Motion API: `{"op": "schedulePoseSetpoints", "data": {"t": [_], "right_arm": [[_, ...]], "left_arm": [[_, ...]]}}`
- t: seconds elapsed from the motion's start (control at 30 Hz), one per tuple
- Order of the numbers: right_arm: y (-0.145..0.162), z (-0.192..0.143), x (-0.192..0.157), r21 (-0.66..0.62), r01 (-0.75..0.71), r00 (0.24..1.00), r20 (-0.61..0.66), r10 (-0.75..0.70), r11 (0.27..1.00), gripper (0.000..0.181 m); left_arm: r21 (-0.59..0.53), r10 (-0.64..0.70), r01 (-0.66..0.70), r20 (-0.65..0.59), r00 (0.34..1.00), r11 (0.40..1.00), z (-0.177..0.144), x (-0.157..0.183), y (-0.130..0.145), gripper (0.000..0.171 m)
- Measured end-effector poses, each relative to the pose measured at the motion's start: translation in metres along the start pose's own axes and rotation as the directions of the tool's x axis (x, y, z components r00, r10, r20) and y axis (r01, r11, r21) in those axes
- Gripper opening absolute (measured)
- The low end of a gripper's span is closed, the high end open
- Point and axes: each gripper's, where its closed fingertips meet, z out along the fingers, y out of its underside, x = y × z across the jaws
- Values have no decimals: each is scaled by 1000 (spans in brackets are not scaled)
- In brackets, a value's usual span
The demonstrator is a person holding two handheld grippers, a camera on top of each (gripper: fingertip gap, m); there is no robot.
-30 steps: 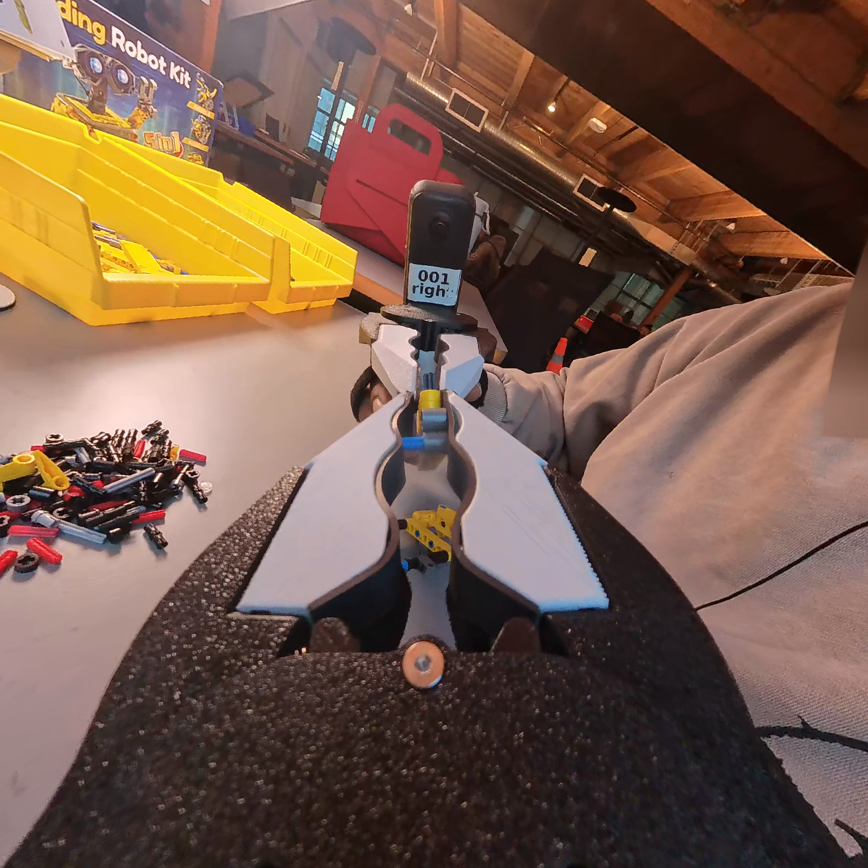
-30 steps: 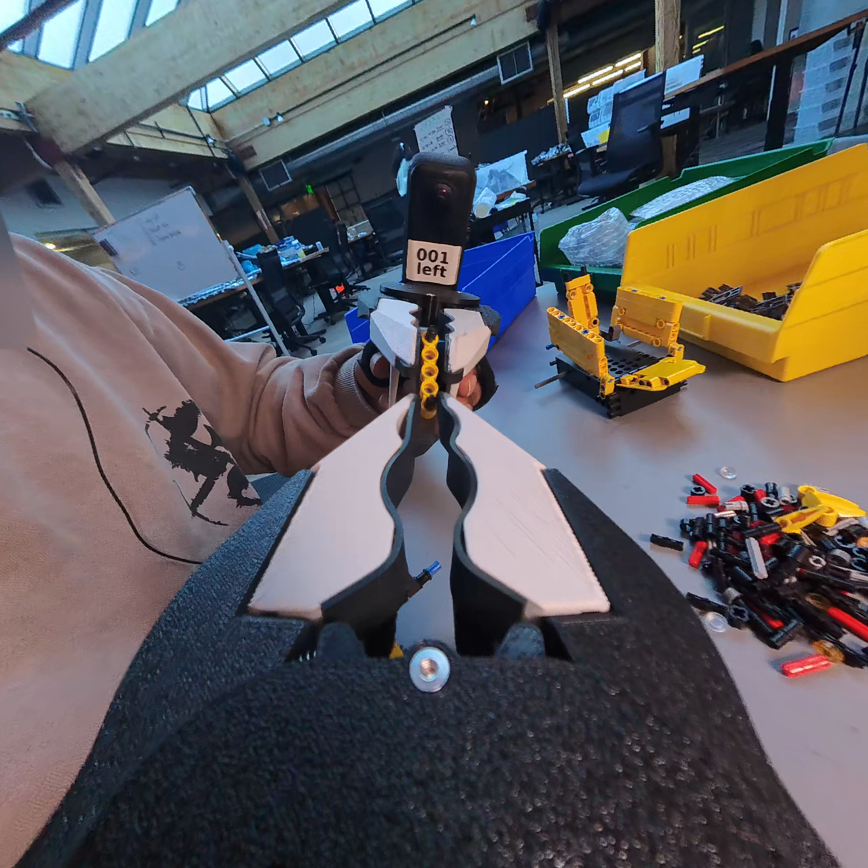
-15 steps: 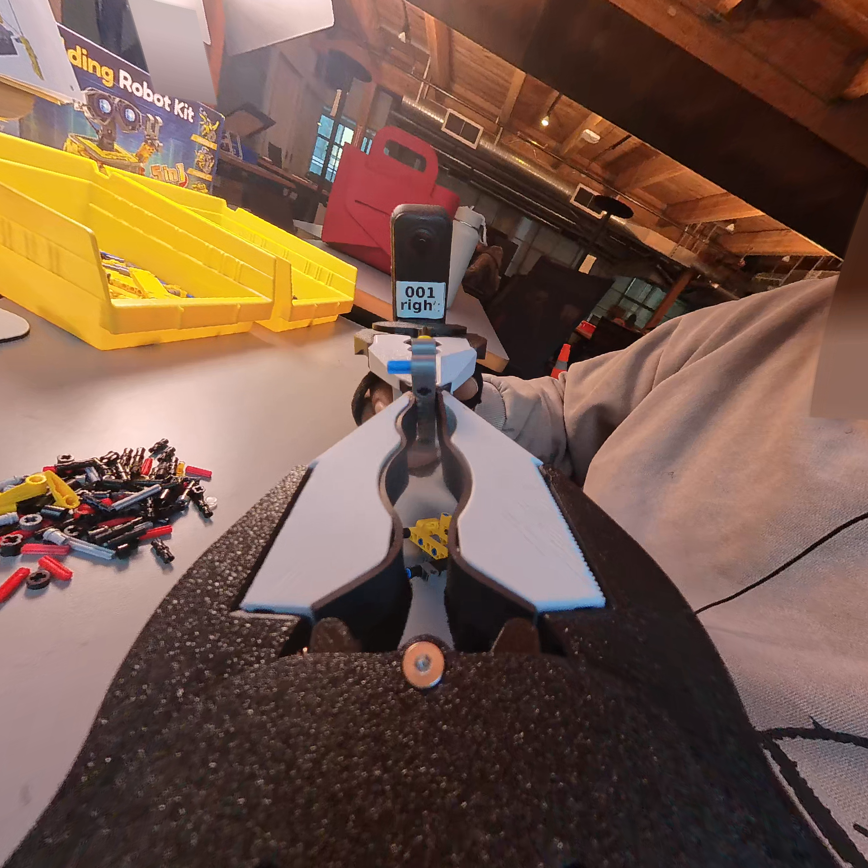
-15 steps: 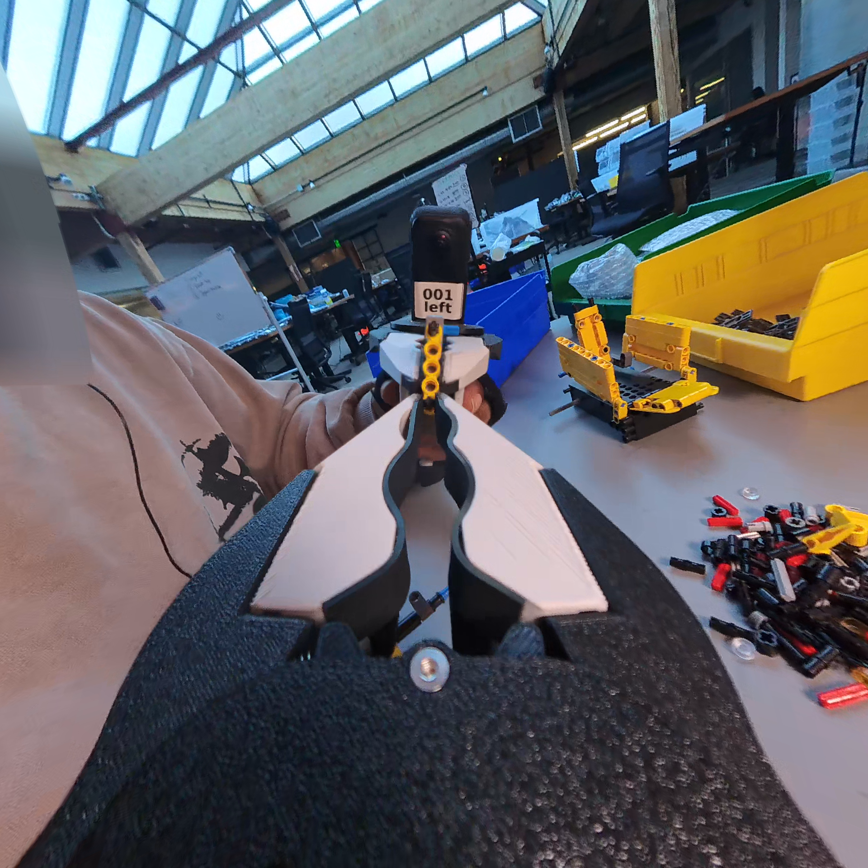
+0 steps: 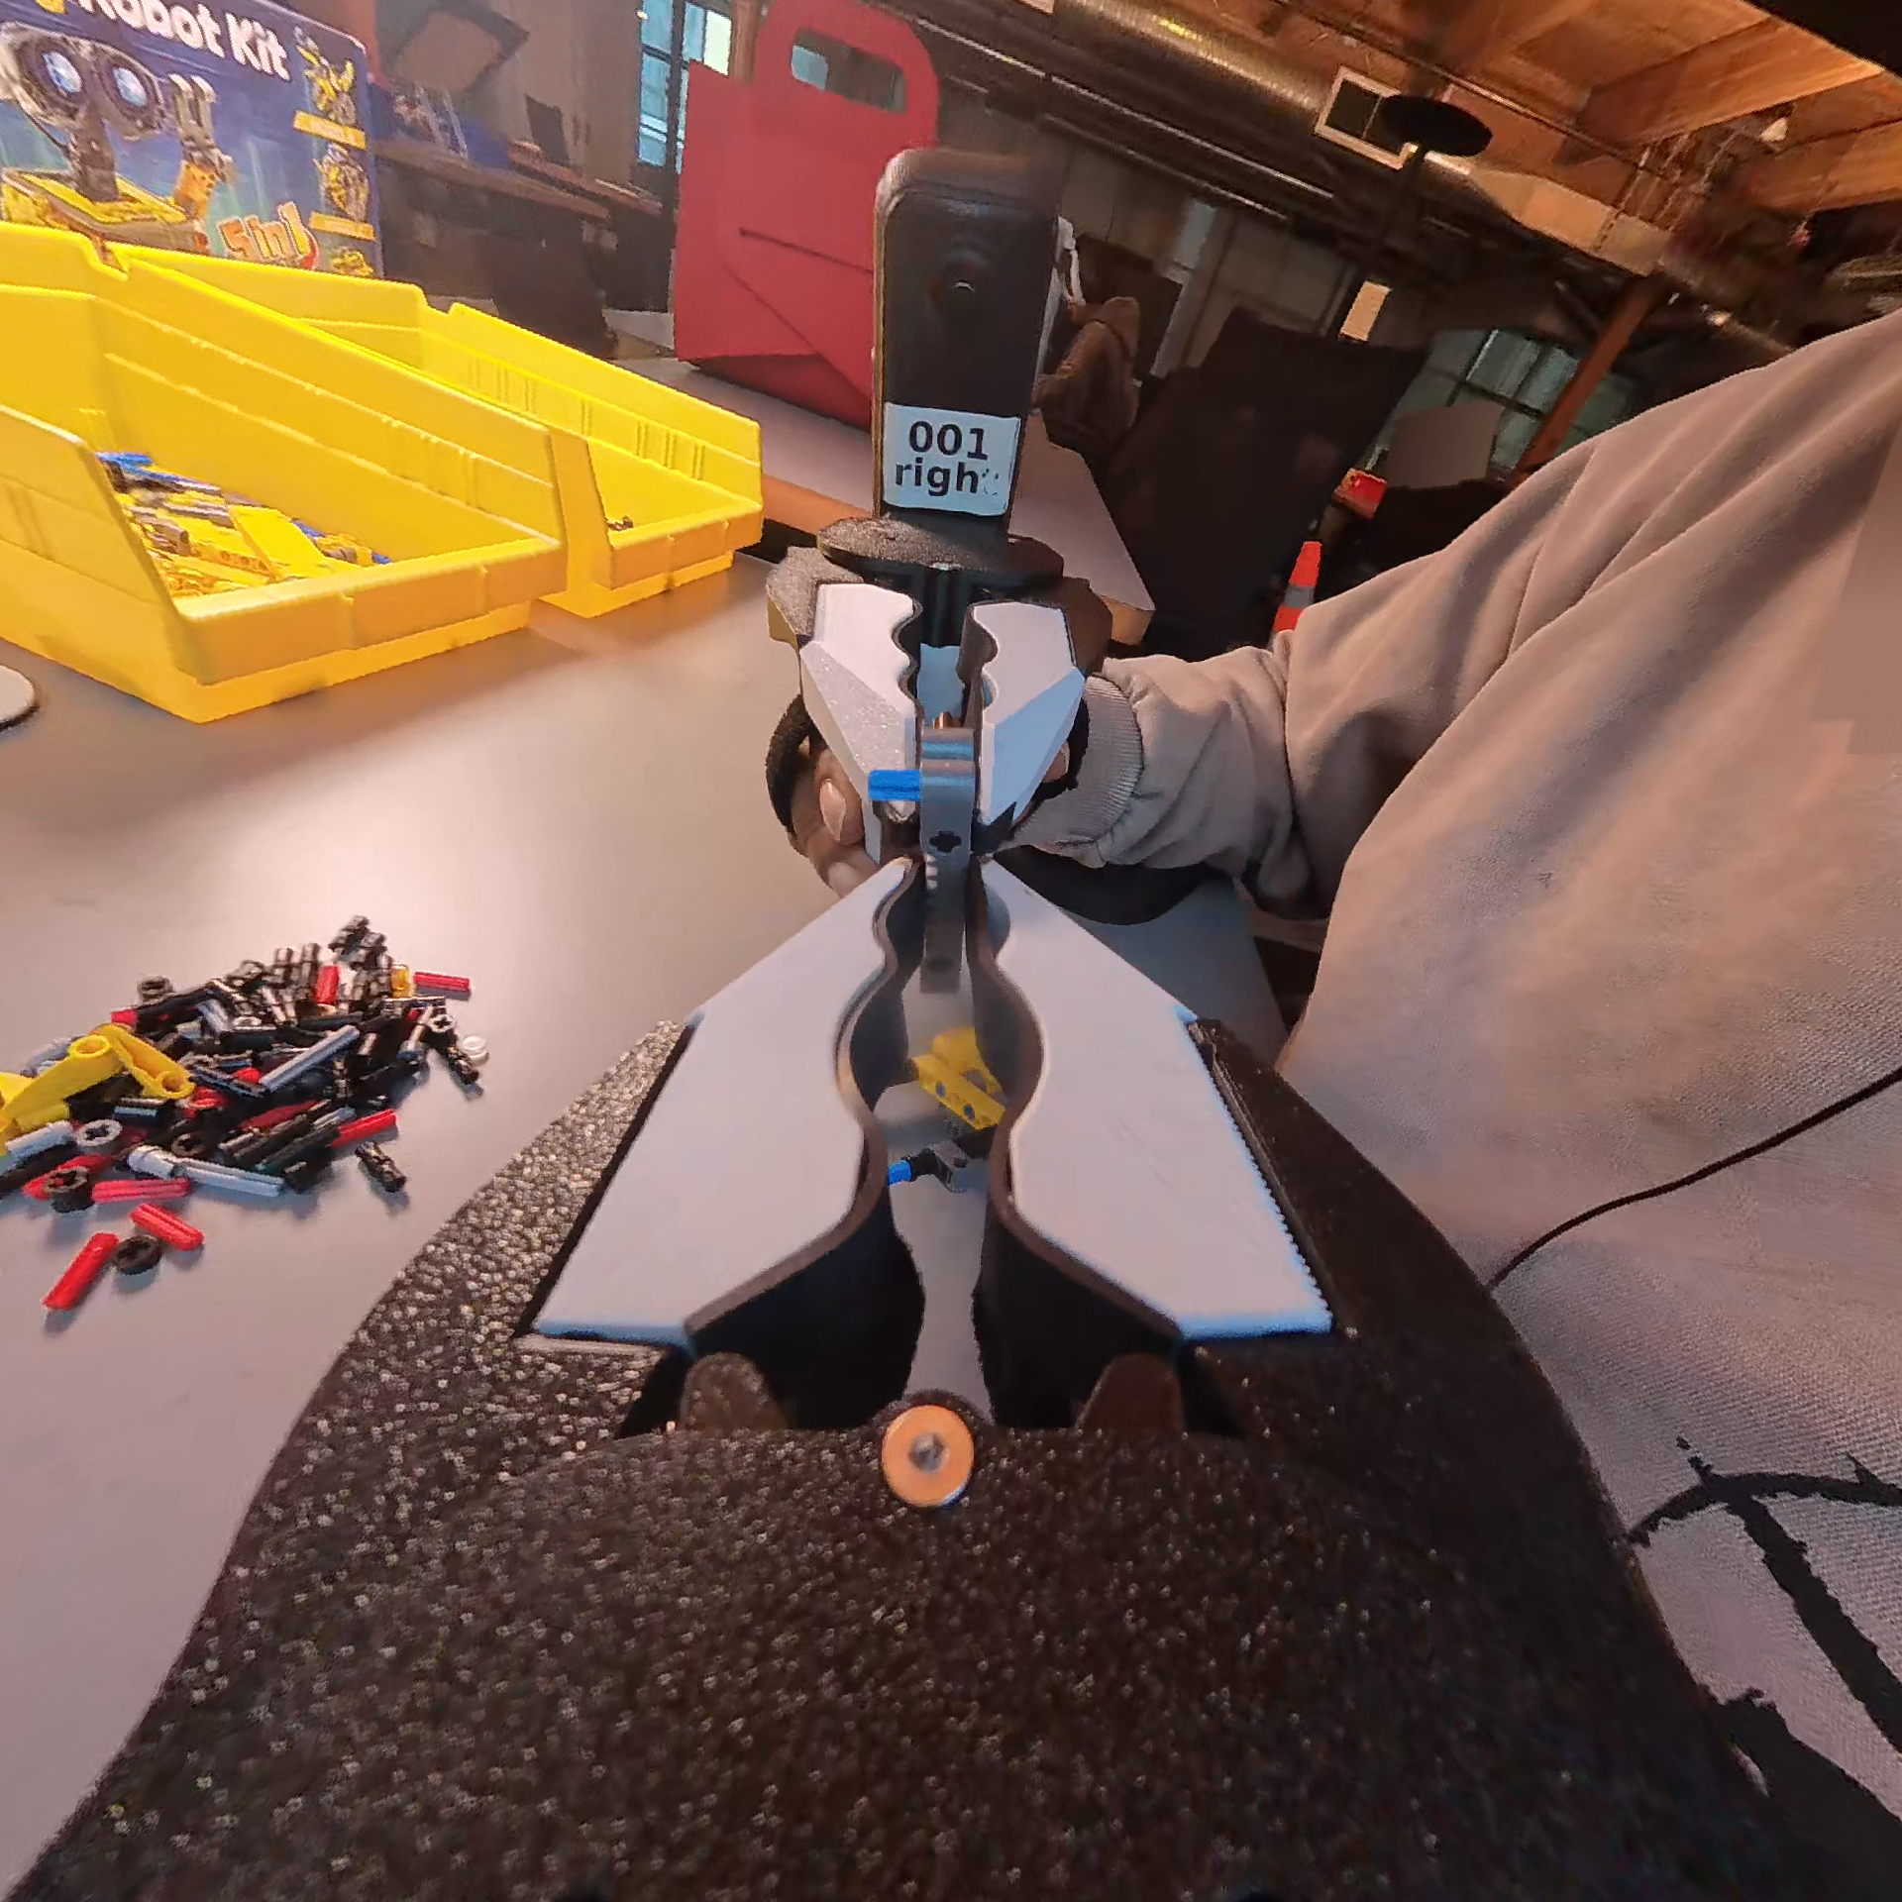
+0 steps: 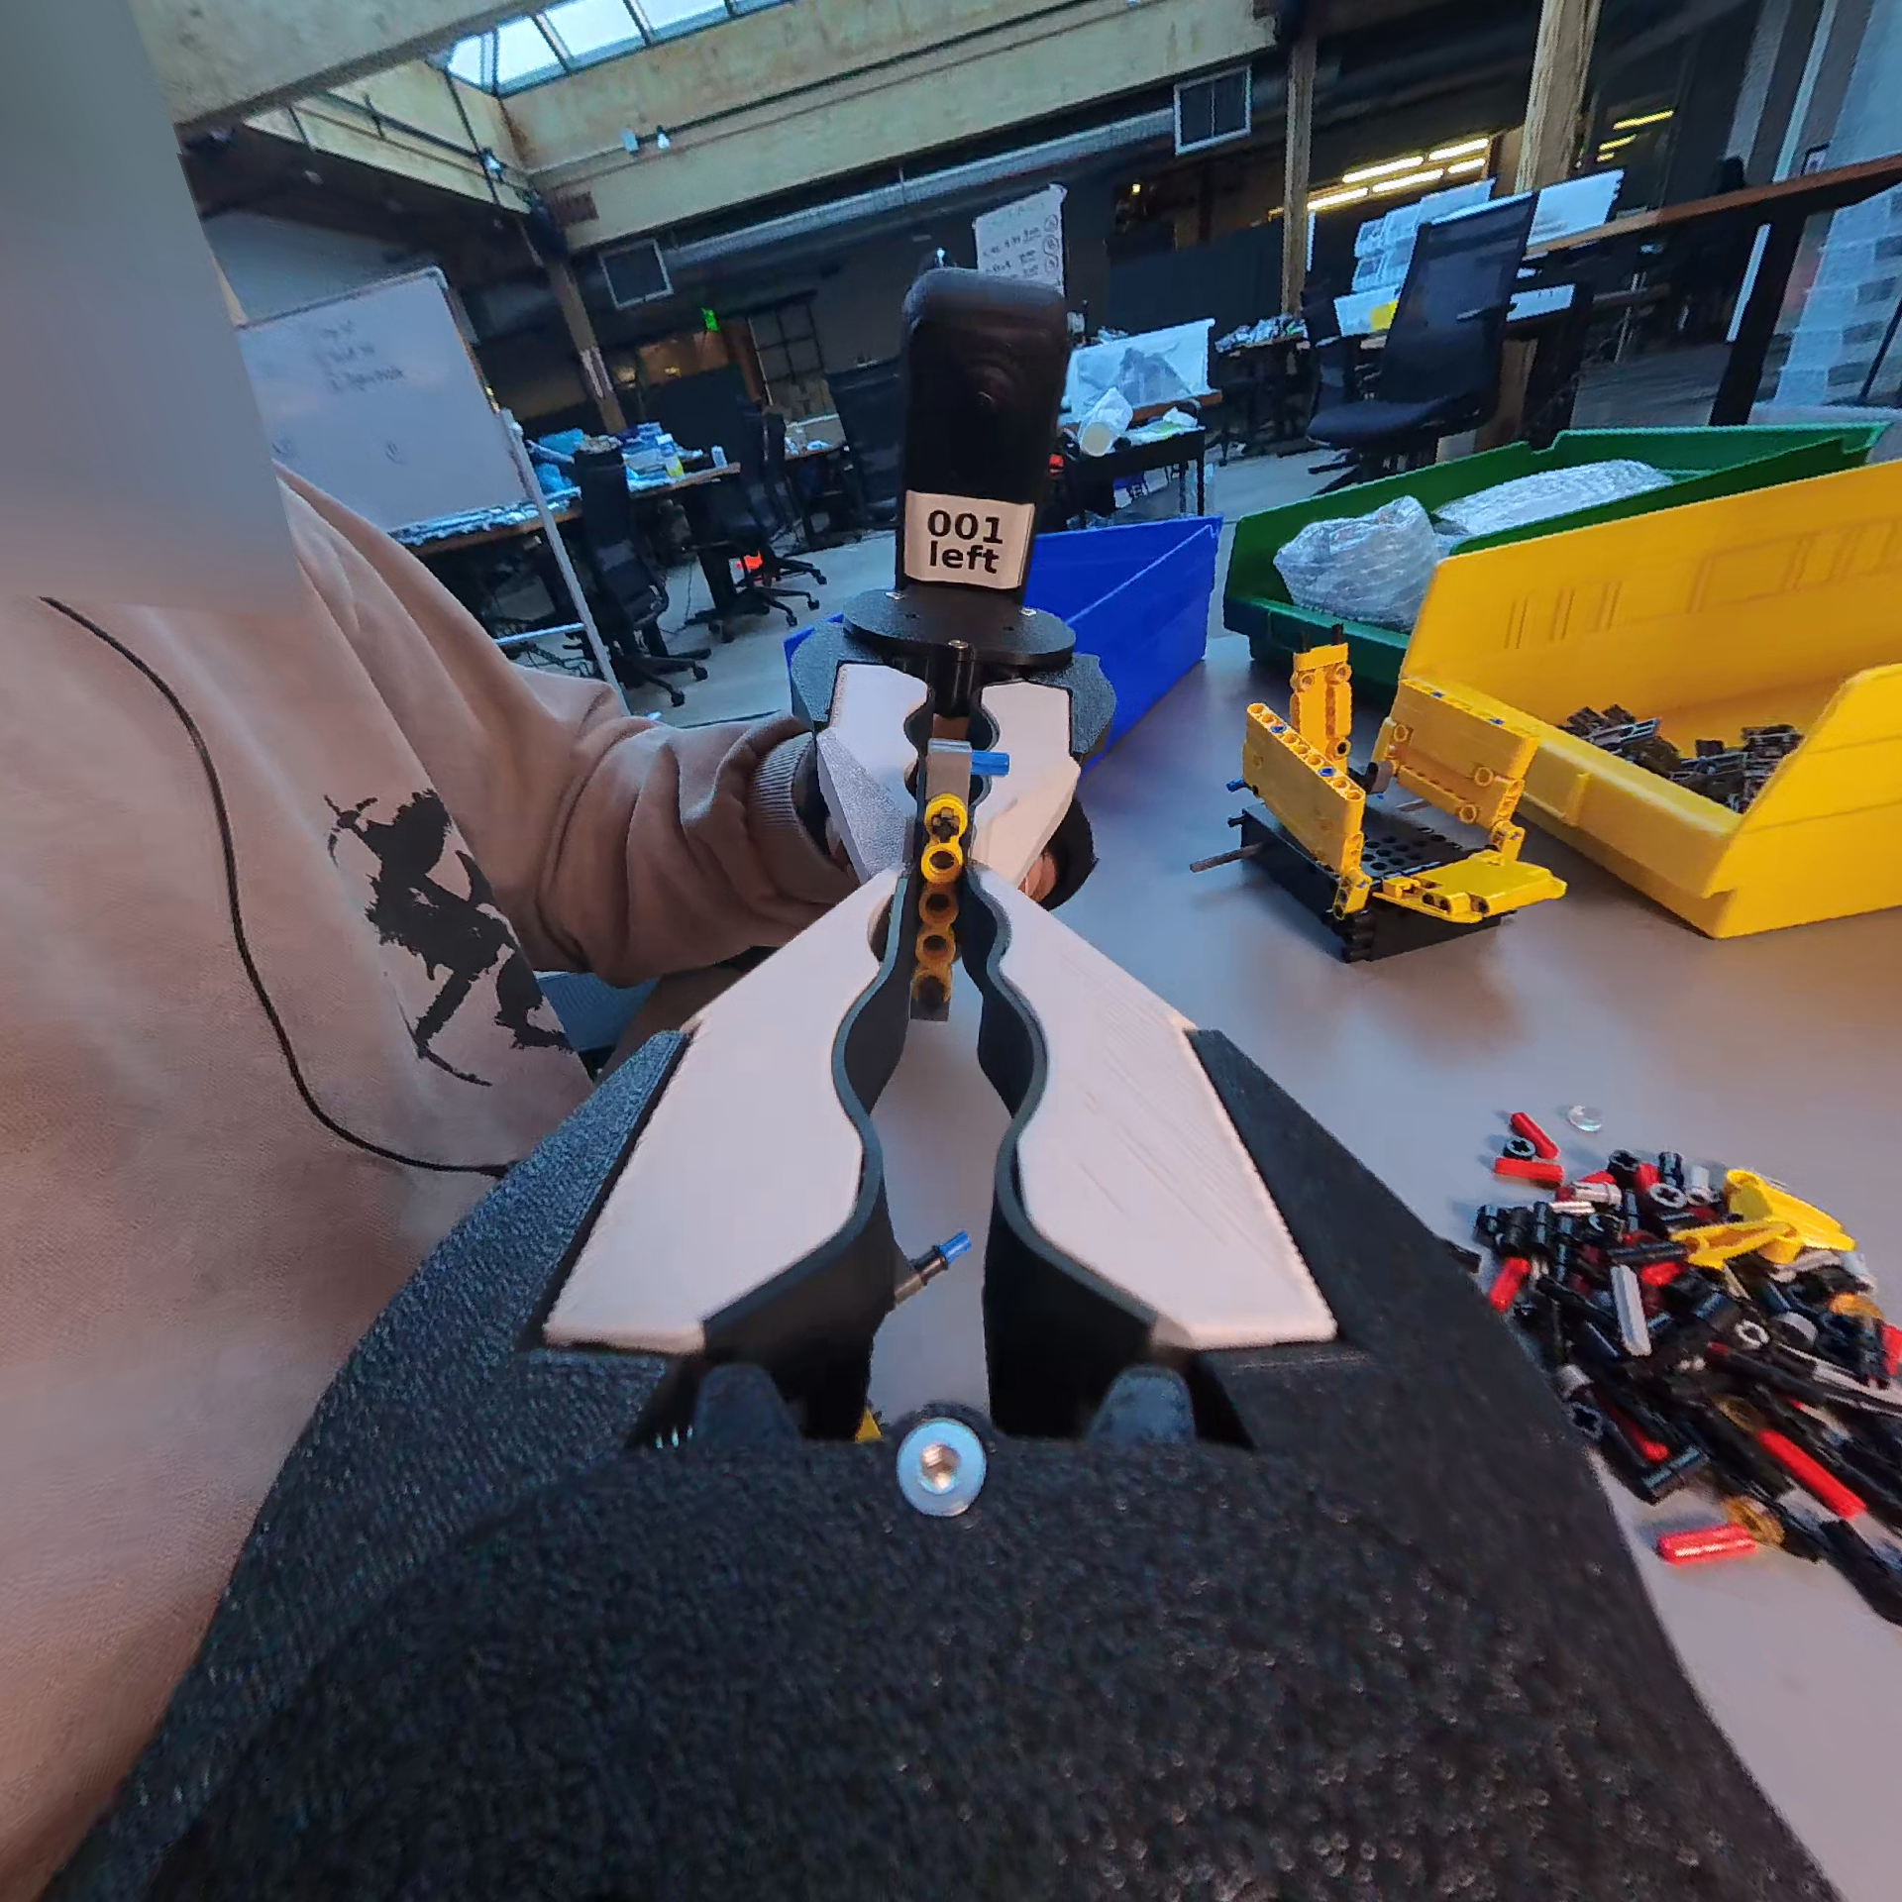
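My left gripper [image 5: 942, 893] is shut on a grey beam [image 5: 945, 823] that has a blue pin [image 5: 893, 785] sticking out to its left. My right gripper [image 6: 939, 911] is shut on a yellow beam with holes [image 6: 939, 885]. The two grippers face each other tip to tip above the grey table [image 5: 535, 823]. In the right wrist view the grey beam [image 6: 947, 767] stands just past the yellow beam's far end and seems to touch it. In the left wrist view the grey beam hides the yellow one. A small yellow part [image 5: 957, 1076] and a blue-tipped connector [image 5: 931, 1163] lie on the table under my fingers.
A pile of small black, red and yellow parts [image 5: 237, 1081] lies left of the left gripper and shows in the right wrist view [image 6: 1698, 1317]. Yellow bins [image 5: 309, 535] stand behind. A yellow and black partial build [image 6: 1379, 854], a blue bin [image 6: 1132, 607] and a green bin [image 6: 1544, 484] stand farther off. A person's sleeve [image 5: 1492, 772] is close by. The grippers are tip to tip, or close to it.
The two grippers have come closer together after drawing apart half a second ago. Both stayed shut on their beams, and the grey beam now meets the yellow one.
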Motion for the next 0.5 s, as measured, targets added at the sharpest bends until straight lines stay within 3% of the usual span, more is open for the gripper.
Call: {"op": "schedulePoseSetpoints", "data": {"t": [0.2,0.3,0.37,0.5], "right_arm": [[-9,-4,4,50,10,1000,-5,-10,999,5],[-34,-52,37,211,-32,991,-119,59,977,0],[-37,-64,47,213,-14,986,-160,49,977,0],[-21,-24,28,133,-14,997,-77,24,991,0]], "left_arm": [[64,2,-3,27,1000,998,-10,-3,-15,5],[302,-66,33,99,993,953,-70,-28,-56,5],[278,-25,-17,147,989,960,-72,-32,-55,5],[179,-66,51,76,995,983,-39,-29,-27,5]]}}
